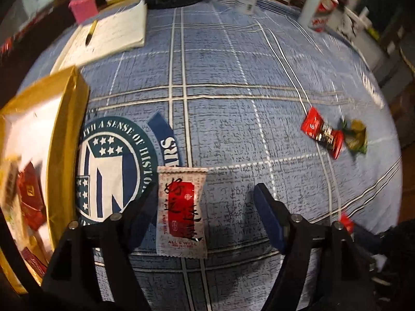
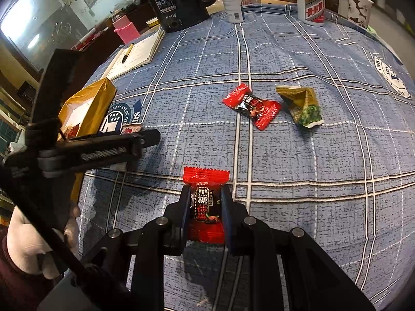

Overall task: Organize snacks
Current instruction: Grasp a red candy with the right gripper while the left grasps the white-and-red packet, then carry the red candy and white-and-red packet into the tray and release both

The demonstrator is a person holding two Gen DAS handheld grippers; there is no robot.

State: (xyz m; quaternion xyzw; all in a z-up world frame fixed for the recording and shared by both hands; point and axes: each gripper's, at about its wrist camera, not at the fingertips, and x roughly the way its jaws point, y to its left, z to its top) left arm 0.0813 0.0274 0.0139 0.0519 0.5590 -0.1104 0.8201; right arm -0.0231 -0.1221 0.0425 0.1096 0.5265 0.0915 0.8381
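Right tool (image 2: 205, 207) is clamped on a red brown-sugar candy (image 2: 206, 204) just above the counter (image 2: 285, 155). Left tool (image 1: 205, 207) stands part-open, one finger beside a white-and-red sachet (image 1: 181, 212), not pressing it, near the counter's left edge beside the gold box (image 1: 67, 140). Some red packets already lie in that box. A red candy (image 2: 251, 106) and a green packet (image 2: 302, 107) wait mid-counter, so the sorting looks partly done.

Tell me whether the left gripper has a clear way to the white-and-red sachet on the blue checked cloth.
Probably yes: the left gripper is open, the white-and-red sachet lies flat between its fingers, nothing covering it.
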